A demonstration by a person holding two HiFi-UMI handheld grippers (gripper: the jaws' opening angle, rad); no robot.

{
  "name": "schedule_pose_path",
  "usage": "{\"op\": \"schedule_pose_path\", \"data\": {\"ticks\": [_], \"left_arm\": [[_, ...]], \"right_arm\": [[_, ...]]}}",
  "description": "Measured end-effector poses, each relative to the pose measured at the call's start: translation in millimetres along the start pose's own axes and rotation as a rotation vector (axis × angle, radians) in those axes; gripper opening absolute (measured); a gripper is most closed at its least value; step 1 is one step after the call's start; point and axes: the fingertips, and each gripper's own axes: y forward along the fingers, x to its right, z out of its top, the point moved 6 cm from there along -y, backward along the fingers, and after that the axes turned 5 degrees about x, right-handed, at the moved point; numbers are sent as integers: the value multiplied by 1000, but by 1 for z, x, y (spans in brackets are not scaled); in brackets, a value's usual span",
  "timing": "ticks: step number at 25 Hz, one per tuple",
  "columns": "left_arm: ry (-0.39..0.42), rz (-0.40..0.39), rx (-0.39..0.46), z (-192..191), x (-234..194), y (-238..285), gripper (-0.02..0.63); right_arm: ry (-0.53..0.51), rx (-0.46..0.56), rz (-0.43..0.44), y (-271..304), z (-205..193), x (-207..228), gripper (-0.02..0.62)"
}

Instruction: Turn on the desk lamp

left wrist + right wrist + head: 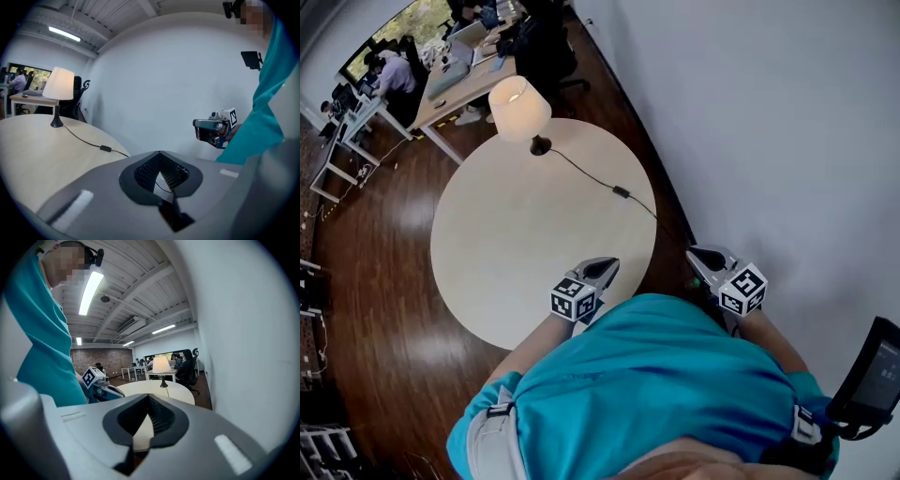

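left gripper (606, 266): held above the near edge of the round table (487, 239), jaws drawn together at the tips, nothing between them.
right gripper (701, 256): off the table's right side, near the white wall (769, 112), jaws likewise closed and empty.
desk lamp (519, 109): upright at the table's far edge, well apart from both grippers, shade bright.
cord (581, 172): runs from the lamp base across the tabletop to the right edge, with an inline switch (621, 192) partway along.
foreground: the person's teal shirt (656, 375).
background: office desks (459, 80) beyond the lamp, with people seated.
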Motion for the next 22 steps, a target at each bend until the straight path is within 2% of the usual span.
{"op": "schedule_pose_path", "data": {"ticks": [3,6,9,12,17,20,22], "left_arm": [[-10,-113,5,15,7,-45,104],[-3,-222,-21,16,-8,-83,104],[6,-284,-56,0,-29,-107,104],[7,-332,-54,-6,-25,-124,104],[30,-418,-50,1,8,-167,104],[47,-489,-87,-8,51,-198,104],[53,-524,-123,-22,82,-210,104]], "right_arm": [[7,6,-72,13,15,-59,3],[57,17,-138,41,-3,-115,2],[79,3,-192,61,-33,-158,3],[89,13,-260,49,-35,-183,3],[44,38,-390,6,-23,-250,2],[33,65,-456,-28,-20,-309,2],[47,86,-490,-54,-32,-343,2]]}}
